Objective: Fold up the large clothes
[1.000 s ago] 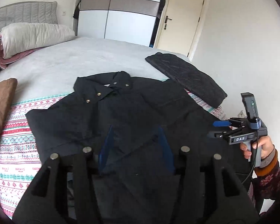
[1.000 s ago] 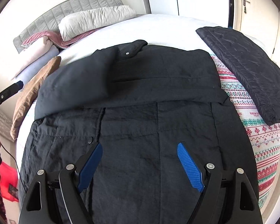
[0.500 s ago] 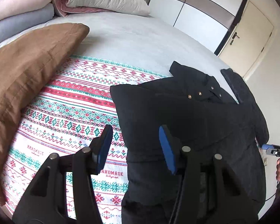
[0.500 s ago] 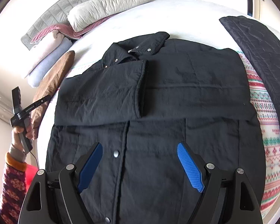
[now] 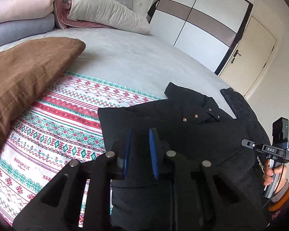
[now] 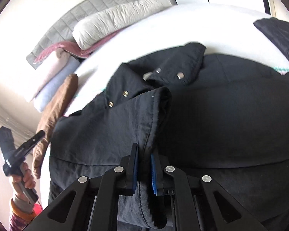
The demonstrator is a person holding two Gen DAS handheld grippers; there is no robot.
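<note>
The black jacket lies flat on the bed mid-fold — the right gripper pinches its folded sleeve cuff, the left gripper is closing on the side edge — next, probably, carry both across together.

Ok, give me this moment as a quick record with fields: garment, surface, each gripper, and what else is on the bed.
garment: black jacket, spread flat, one sleeve folded across the front
surface: bed, patterned blanket under the jacket
right gripper: shut on the sleeve cuff
left gripper: jaws closing at the jacket's edge; grip unclear
also on bed: brown cushion, pillows, dark quilted item
</note>
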